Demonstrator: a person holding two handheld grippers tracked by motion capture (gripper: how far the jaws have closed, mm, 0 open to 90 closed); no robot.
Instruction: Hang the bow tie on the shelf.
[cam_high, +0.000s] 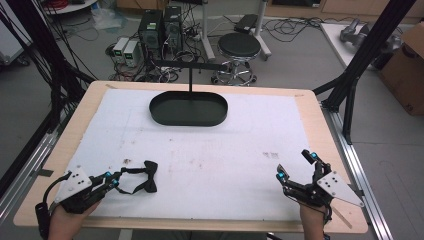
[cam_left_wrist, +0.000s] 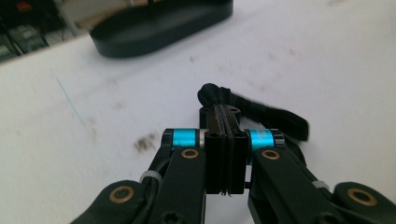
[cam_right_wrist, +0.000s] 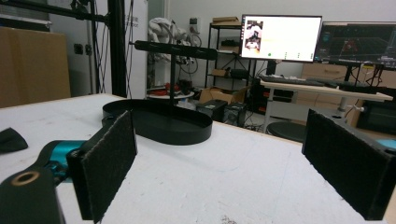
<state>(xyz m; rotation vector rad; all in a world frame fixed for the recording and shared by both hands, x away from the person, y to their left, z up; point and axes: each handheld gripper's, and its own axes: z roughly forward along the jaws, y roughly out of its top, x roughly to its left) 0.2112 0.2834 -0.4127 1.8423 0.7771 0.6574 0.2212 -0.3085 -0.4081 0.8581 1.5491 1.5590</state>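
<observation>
White table — left gripper clamps limp black bow tie; right gripper spread wide.

Even, bright indoor light, soft shadows; left gripper view blurred toward upper frame; monitor glaring white.

A grey floor lies beyond the counter, strewn with cables. A round black stool stands beside two computer towers. A cardboard box sits at right. Two lit monitors stand on a desk against a white wall.
</observation>
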